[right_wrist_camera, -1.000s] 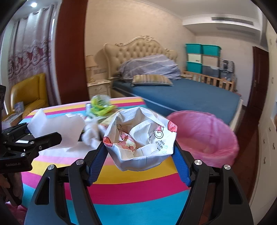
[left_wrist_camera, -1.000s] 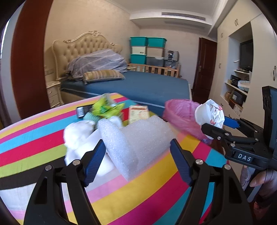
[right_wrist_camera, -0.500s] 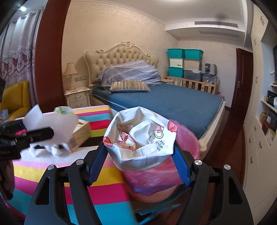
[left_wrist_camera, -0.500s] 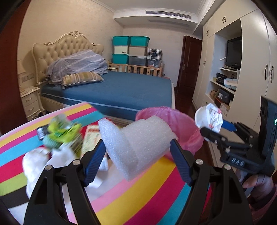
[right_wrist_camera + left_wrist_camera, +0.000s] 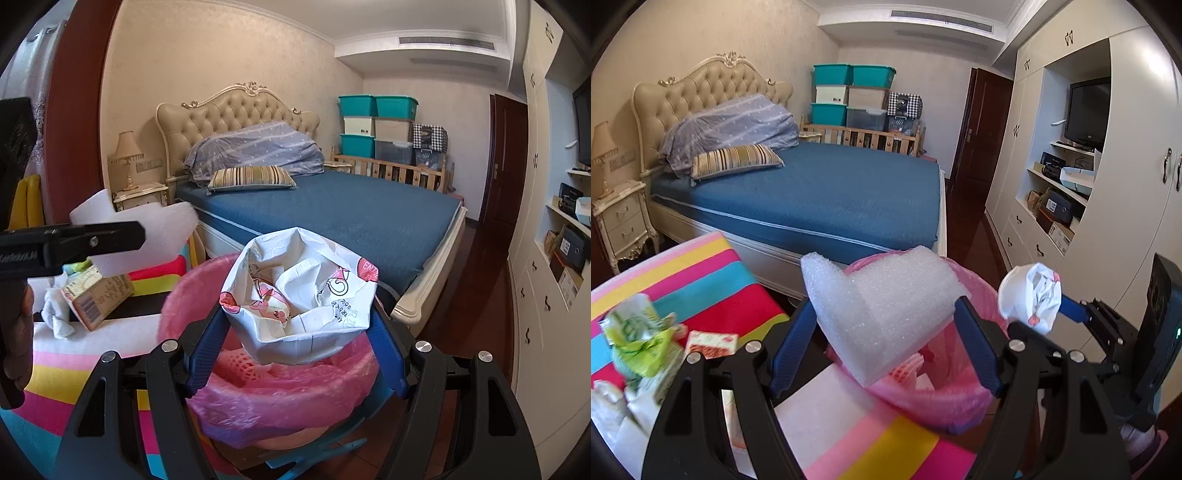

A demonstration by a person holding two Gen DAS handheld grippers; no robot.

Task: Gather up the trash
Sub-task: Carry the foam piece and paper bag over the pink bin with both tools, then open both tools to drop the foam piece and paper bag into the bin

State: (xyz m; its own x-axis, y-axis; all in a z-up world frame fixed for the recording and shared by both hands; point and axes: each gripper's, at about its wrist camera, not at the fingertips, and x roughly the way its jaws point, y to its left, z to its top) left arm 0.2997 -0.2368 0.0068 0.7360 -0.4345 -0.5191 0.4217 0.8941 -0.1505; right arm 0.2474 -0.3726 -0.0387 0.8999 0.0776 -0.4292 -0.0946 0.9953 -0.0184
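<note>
My left gripper (image 5: 882,325) is shut on a folded piece of white foam (image 5: 886,306), held over the near rim of the bin with the pink bag (image 5: 960,391). My right gripper (image 5: 295,317) is shut on a crumpled white paper bag with pink cartoon prints (image 5: 299,291), held above the same pink-lined bin (image 5: 258,391). In the left wrist view the right gripper (image 5: 1039,301) and its paper bag (image 5: 1030,295) hang to the right of the bin. In the right wrist view the left gripper (image 5: 140,230) shows at the left edge with the foam (image 5: 147,236).
A striped cloth covers the table (image 5: 713,280), which carries green wrappers (image 5: 642,339), a small box (image 5: 711,343) and white tissue (image 5: 55,317). Behind stand a blue bed (image 5: 831,195), a nightstand (image 5: 620,221) and wall cupboards (image 5: 1071,184). A hand (image 5: 14,332) grips the left tool.
Both grippers have swung right from over the table to the pink-lined bin, each carrying its load. The bin now sits directly below the paper bag and the foam.
</note>
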